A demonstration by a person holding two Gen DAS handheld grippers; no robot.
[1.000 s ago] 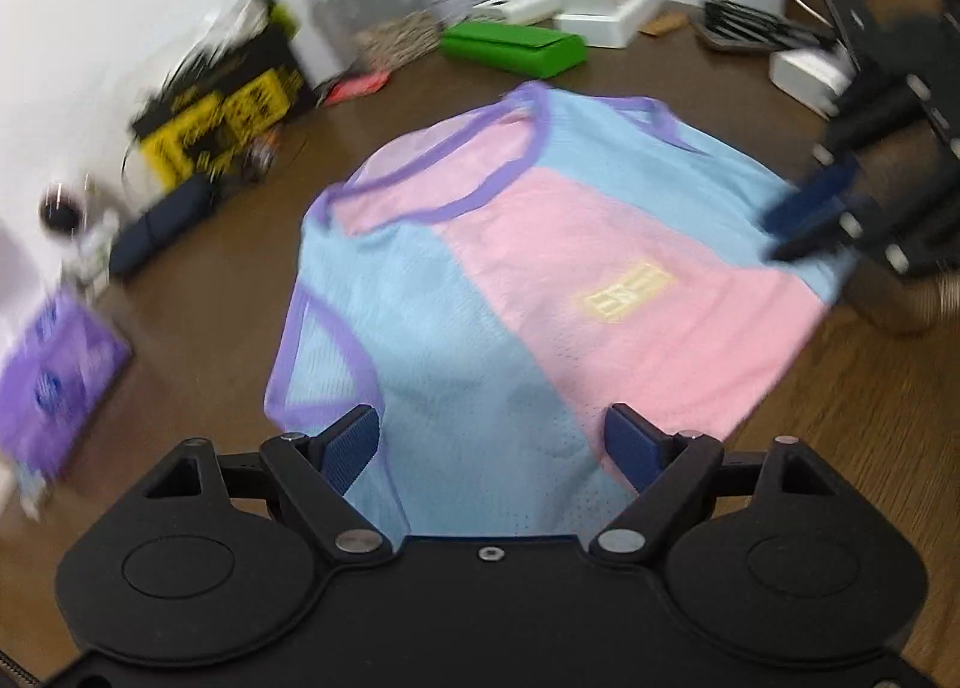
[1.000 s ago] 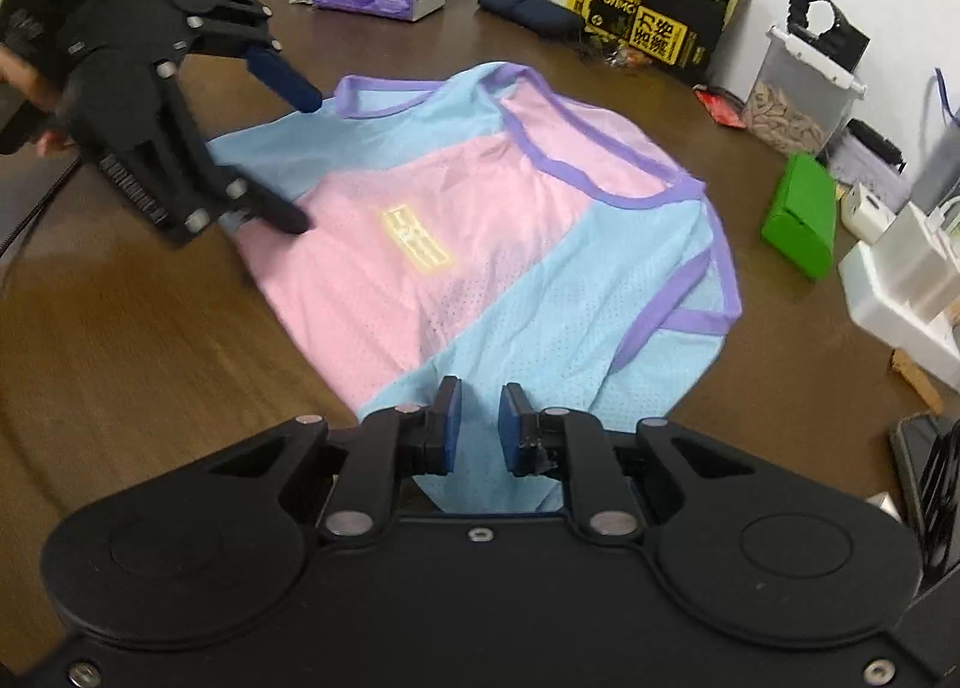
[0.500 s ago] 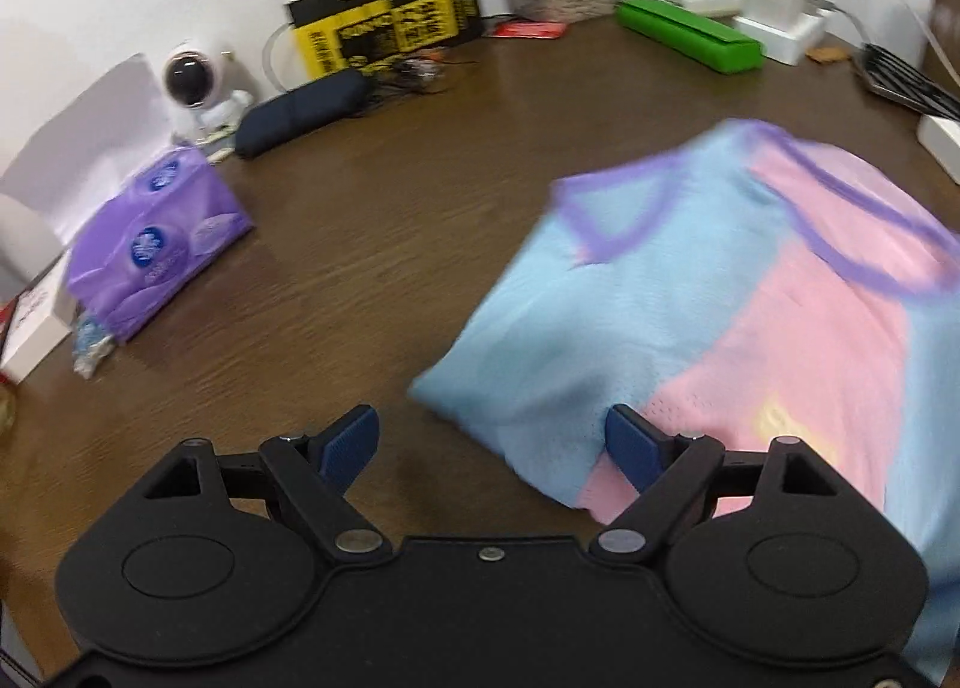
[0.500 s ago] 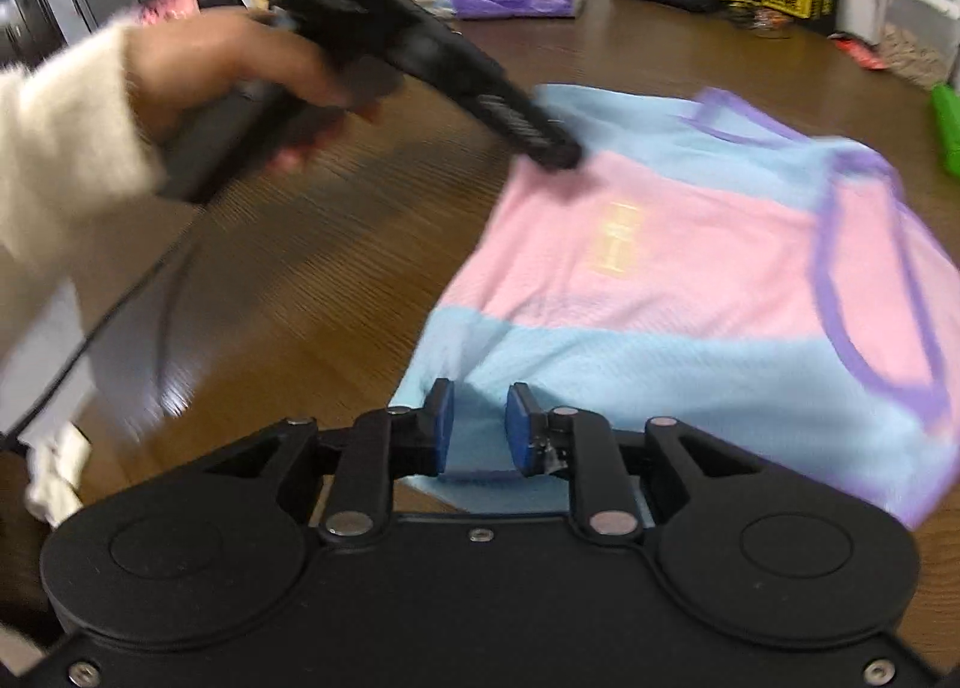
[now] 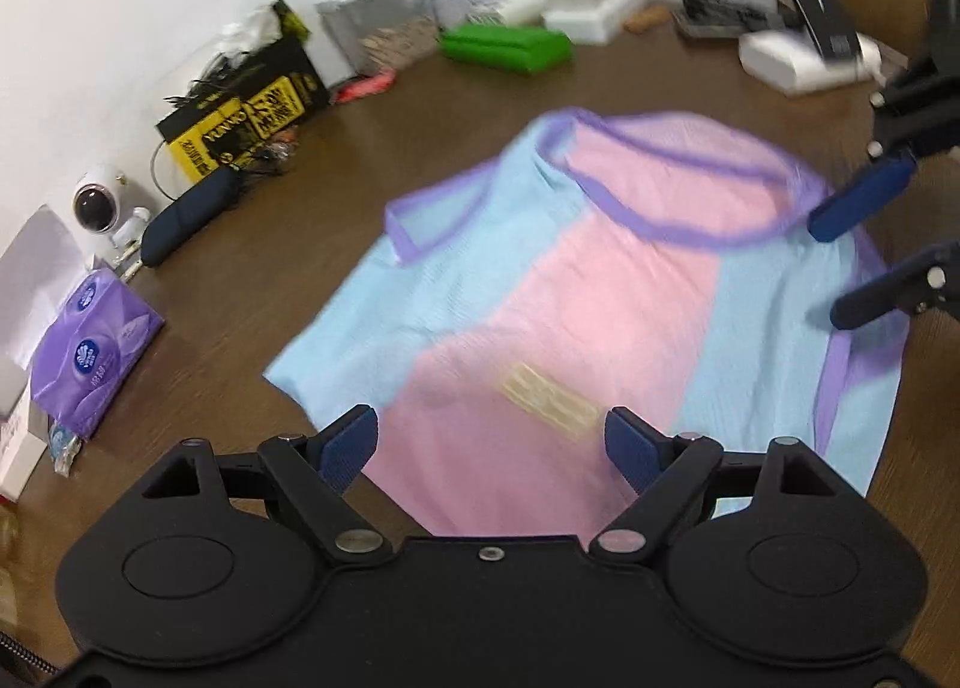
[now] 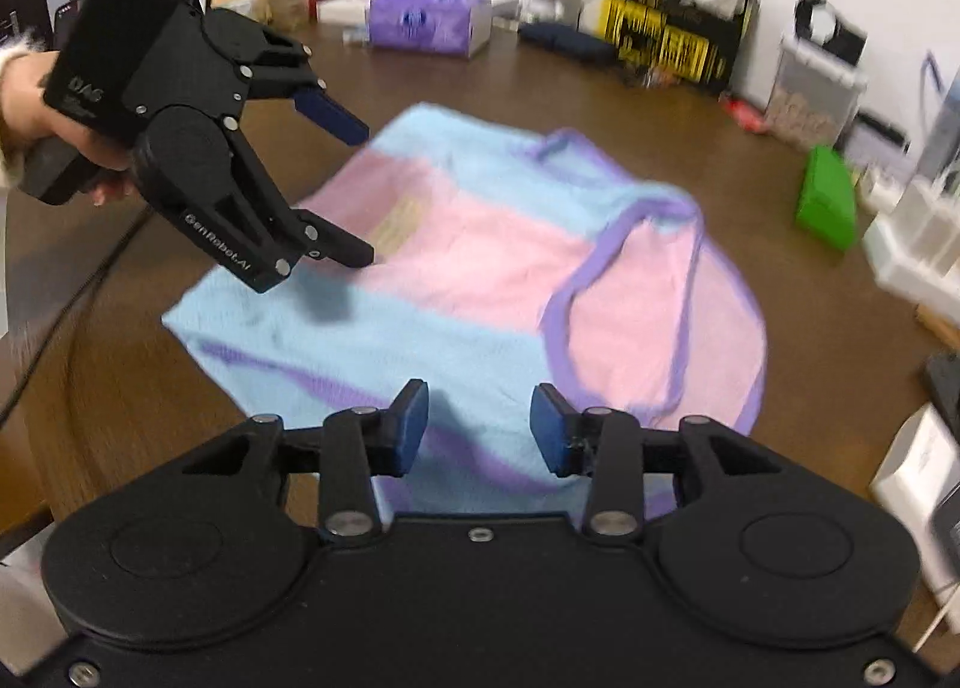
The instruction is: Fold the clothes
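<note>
Two open tongs, left tongs (image 5: 492, 442) and right tongs (image 6: 479, 427), over one jersey (image 5: 600, 298).

jersey (image 5: 600, 292): pink centre, light-blue sides, purple trim, yellow patch | desk (image 5: 300, 244): dark brown wood grain | claws (image 5: 491, 445) (image 6: 479, 430): black, blue pads | tissue pack (image 5: 90, 352): purple | case (image 5: 507, 45): green

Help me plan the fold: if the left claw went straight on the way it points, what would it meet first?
Probably the shirt, on its pink middle panel; the left claw hangs open above it.
</note>
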